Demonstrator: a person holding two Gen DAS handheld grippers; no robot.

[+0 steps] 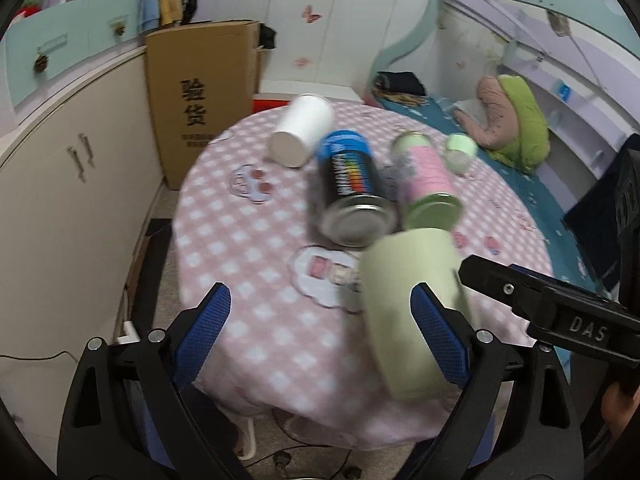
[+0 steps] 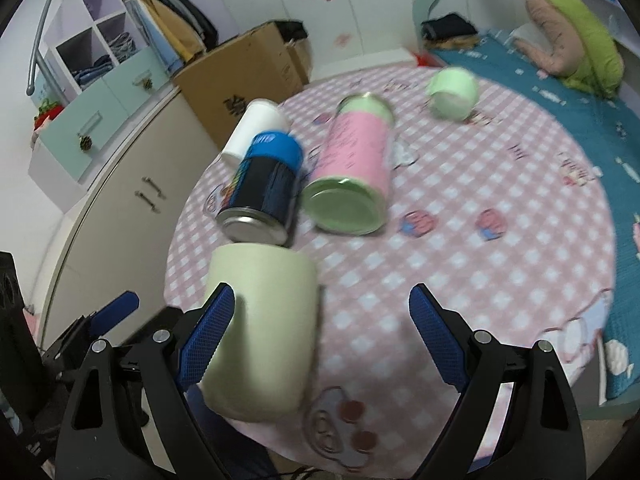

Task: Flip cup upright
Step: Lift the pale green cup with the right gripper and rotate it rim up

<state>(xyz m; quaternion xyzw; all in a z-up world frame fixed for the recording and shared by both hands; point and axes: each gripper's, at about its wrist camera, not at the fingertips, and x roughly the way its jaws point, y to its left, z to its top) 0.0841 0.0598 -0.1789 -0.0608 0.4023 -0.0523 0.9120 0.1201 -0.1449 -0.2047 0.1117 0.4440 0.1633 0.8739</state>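
A pale green cup stands upside down near the front edge of the round pink-checked table; it also shows in the right wrist view. My left gripper is open, its right finger in front of the cup. My right gripper is open, its left finger in front of the cup. The right gripper's black body shows at the right of the left wrist view. Neither gripper holds anything.
A black and blue can, a pink and green canister and a white cup lie on the table. A small mint cup sits further back. A cardboard box, cabinets and a bed surround the table.
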